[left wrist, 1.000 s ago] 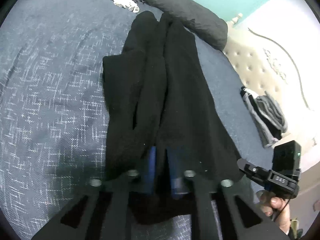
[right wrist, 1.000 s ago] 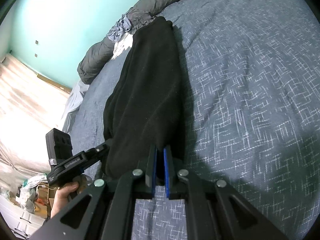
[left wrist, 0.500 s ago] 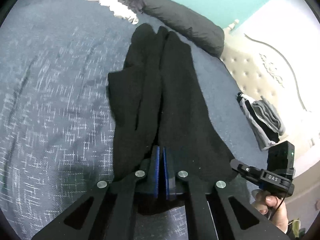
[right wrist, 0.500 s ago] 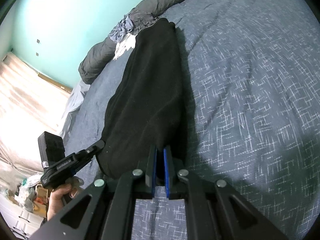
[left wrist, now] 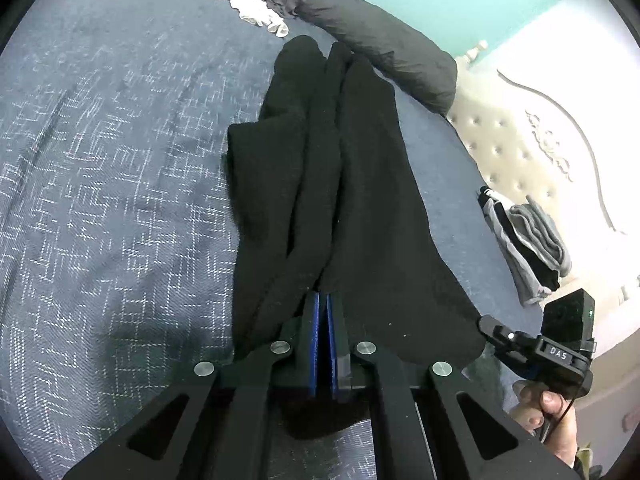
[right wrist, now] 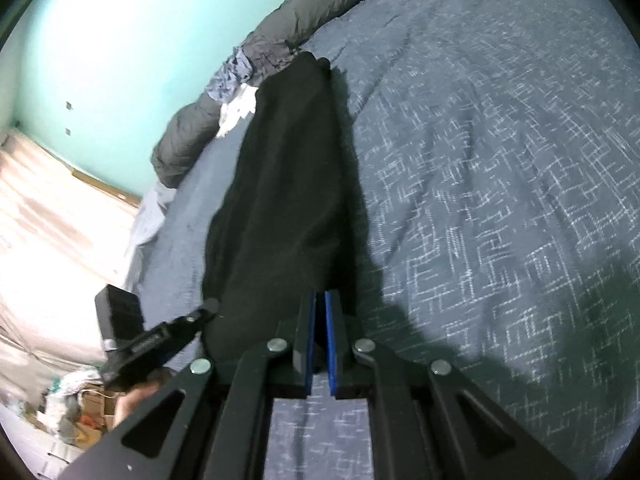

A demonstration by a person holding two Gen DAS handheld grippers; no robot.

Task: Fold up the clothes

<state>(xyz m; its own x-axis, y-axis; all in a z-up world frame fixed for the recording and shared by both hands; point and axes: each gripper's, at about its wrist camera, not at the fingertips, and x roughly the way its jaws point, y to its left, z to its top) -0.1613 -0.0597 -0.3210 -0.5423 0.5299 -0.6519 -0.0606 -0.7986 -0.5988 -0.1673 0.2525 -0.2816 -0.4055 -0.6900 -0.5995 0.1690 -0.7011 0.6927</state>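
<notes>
Gripping the near hem of a black garment [left wrist: 344,200], left gripper [left wrist: 322,300] pinched tight on the cloth, blue pads together with fabric caught between. Garment stretched long away from the camera across the blue bedspread [left wrist: 112,184], lying in lengthwise folds, far end near a grey bolster [left wrist: 380,44]. Pale clothes [left wrist: 244,4] heaped beyond, a folded grey-and-black stack [left wrist: 528,240] off to the right by the tufted headboard [left wrist: 520,152]. Right gripper [left wrist: 486,322] seen at the garment's near right corner, held in a hand [left wrist: 548,420].

From the right wrist: right gripper [right wrist: 320,300] likewise clamped on the near edge of the garment [right wrist: 288,200], pads nearly touching, cloth between them. Garment running straight off toward the bolster [right wrist: 320,4], bedspread [right wrist: 500,160] bare on the right. Left gripper [right wrist: 208,304] visible low left at the other near corner, its hand [right wrist: 136,400] blurred.

Judged step: both near corners taken, ready for a crosswise fold. Next move likely calls for lifting both ends together, keeping them level and equally taut, carrying them toward the far end, and laying hem on hem without dragging the lower layer or letting the lengthwise folds spill open.
</notes>
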